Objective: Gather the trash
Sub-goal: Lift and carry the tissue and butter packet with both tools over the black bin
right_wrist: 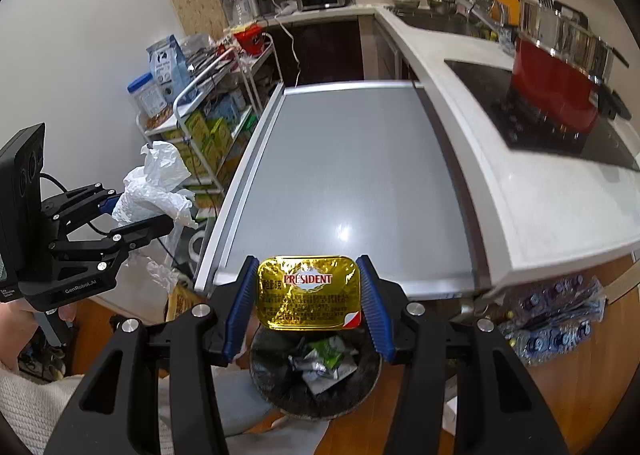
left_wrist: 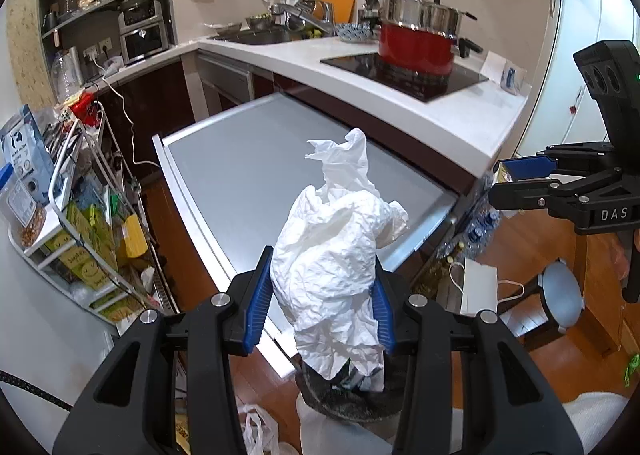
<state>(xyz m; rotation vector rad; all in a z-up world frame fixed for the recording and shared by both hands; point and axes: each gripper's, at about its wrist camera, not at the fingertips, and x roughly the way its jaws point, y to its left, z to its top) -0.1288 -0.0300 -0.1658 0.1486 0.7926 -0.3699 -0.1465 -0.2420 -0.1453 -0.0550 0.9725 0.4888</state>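
My left gripper (left_wrist: 320, 307) is shut on a crumpled white paper towel (left_wrist: 336, 255), held above a dark round trash bin (left_wrist: 352, 399) on the floor. It also shows at the left of the right wrist view (right_wrist: 132, 215), with the towel (right_wrist: 156, 191) in it. My right gripper (right_wrist: 308, 303) is shut on a gold President butter packet (right_wrist: 308, 293), held right over the trash bin (right_wrist: 316, 379), which holds foil and green wrappers. In the left wrist view the right gripper (left_wrist: 520, 179) is at the right edge.
A grey pull-out tabletop (right_wrist: 352, 175) juts from the white counter (right_wrist: 532, 191). A red pot (right_wrist: 556, 83) stands on the black cooktop. A wire cart (right_wrist: 208, 123) of boxes stands left. Bottled water packs (right_wrist: 556, 319) and a stool (left_wrist: 560, 295) sit on the wooden floor.
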